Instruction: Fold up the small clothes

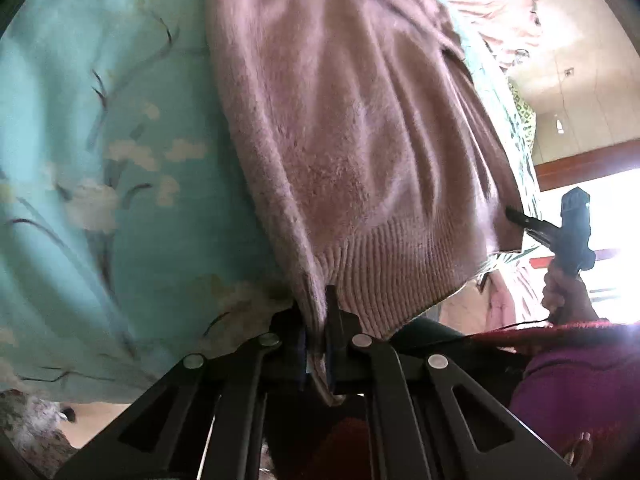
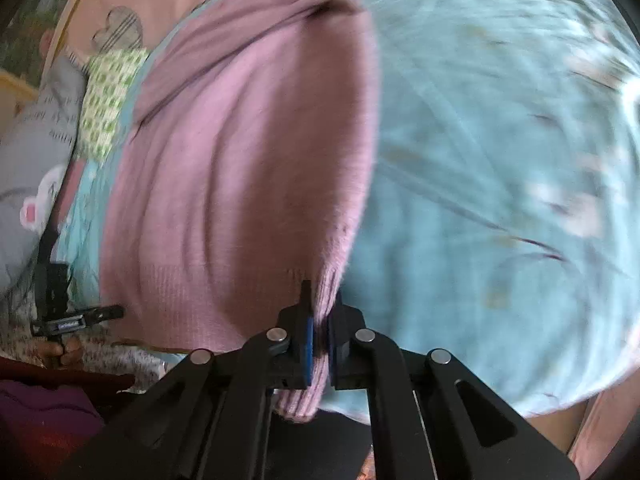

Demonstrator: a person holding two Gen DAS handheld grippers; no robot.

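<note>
Turquoise floral bedspread (image 1: pixel 80 140) underneath; pink knit sweater (image 1: pixel 360 120) lies on it, hem end lifted. Left gripper (image 1: pixel 318 344) and right gripper (image 2: pixel 320 344) each have jaws pressed tight on a ribbed hem corner. Likely fold start; next, carry the hem evenly toward the far end.

**Hidden, cropped and blurred**

The pink sweater (image 1: pixel 360 140) runs off the top edge in both wrist views, so its neck and sleeves cannot be seen. Its ribbed hem corners vanish between the closed fingers of the left gripper (image 1: pixel 318 344) and the right gripper (image 2: pixel 320 344). Motion blur smears the floral print of the teal bedsheet (image 2: pixel 500 160). Glare whitens the window area (image 1: pixel 616 216). The grey garment (image 2: pixel 28 152) is cut by the left edge.
</note>
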